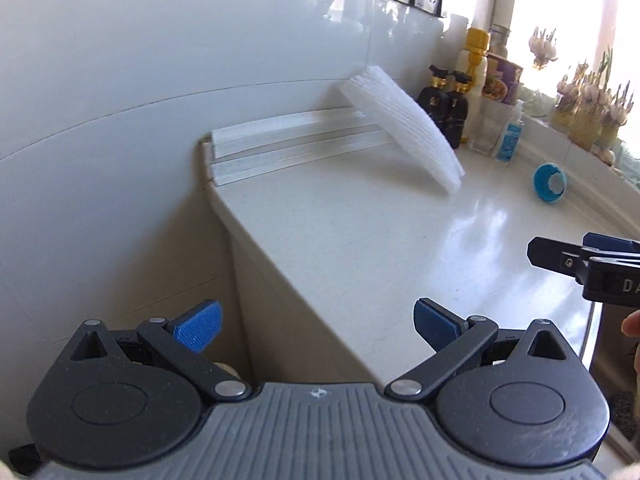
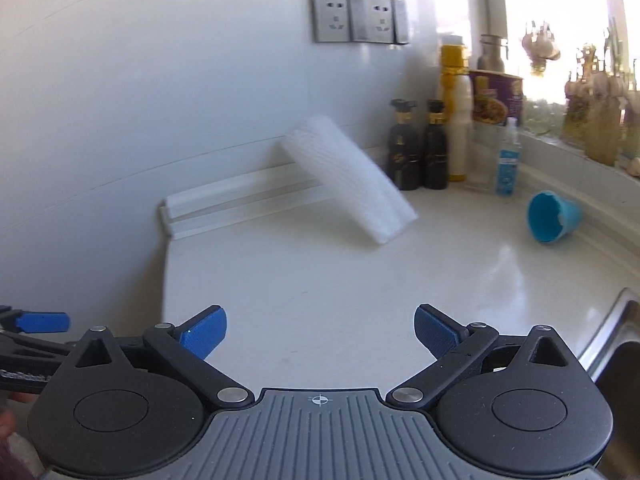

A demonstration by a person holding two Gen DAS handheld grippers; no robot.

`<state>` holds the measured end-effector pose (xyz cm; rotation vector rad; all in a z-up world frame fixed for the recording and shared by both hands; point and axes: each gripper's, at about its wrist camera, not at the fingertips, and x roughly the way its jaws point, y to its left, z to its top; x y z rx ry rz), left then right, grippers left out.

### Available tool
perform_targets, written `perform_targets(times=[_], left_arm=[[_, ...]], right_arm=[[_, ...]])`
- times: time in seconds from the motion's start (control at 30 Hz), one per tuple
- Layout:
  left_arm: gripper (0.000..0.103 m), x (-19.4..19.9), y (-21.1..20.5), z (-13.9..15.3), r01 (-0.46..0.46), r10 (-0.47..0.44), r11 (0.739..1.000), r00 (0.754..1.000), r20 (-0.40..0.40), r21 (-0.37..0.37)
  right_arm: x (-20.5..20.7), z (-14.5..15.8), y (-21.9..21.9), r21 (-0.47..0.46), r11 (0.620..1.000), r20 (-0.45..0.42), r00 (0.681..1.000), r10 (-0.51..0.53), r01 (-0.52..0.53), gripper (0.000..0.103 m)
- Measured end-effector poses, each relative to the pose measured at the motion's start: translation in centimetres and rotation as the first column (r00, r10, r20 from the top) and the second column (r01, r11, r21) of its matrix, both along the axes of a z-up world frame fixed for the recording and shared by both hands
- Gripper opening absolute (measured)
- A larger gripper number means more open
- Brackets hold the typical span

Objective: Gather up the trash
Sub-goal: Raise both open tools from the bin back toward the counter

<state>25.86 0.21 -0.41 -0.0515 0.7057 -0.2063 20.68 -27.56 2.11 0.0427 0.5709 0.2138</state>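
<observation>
A blue paper cup [image 2: 552, 216] lies on its side at the far right of the white counter [image 2: 320, 272], mouth toward me; it also shows in the left wrist view [image 1: 549, 182]. My right gripper [image 2: 320, 330] is open and empty, low over the counter's near part, well short of the cup. My left gripper [image 1: 316, 324] is open and empty over the counter's left edge. The right gripper's side shows at the right of the left wrist view [image 1: 592, 264], and a left fingertip [image 2: 40, 322] at the left of the right wrist view.
A ribbed white foam sheet [image 2: 348, 180] leans on the wall over white strips [image 2: 240, 200]. Dark bottles [image 2: 420, 152], a yellow-capped bottle [image 2: 456, 112], a purple box and a small blue-labelled bottle [image 2: 508, 160] stand at the back. A sink rim [image 2: 616, 328] lies at right. Garlic lines the windowsill.
</observation>
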Motion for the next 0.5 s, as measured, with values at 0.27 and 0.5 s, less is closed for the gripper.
perform_targets(times=[0.27, 0.5], left_arm=[[0.102, 5.3, -4.1, 0.6, 0.054, -0.052, 0.995, 0.998, 0.026, -0.083], [0.102, 10.2, -5.4, 1.0, 0.078, -0.068, 0.971, 0.996, 0.051, -0.227]], right_arm=[[4.3, -0.6, -7.9, -0.056, 0.976, 0.014, 0.978, -0.210, 0.210, 0.101], [7.6, -1.7, -12.5, -0.057, 0.953, 0.033, 0.955, -0.295, 0.296, 0.101]])
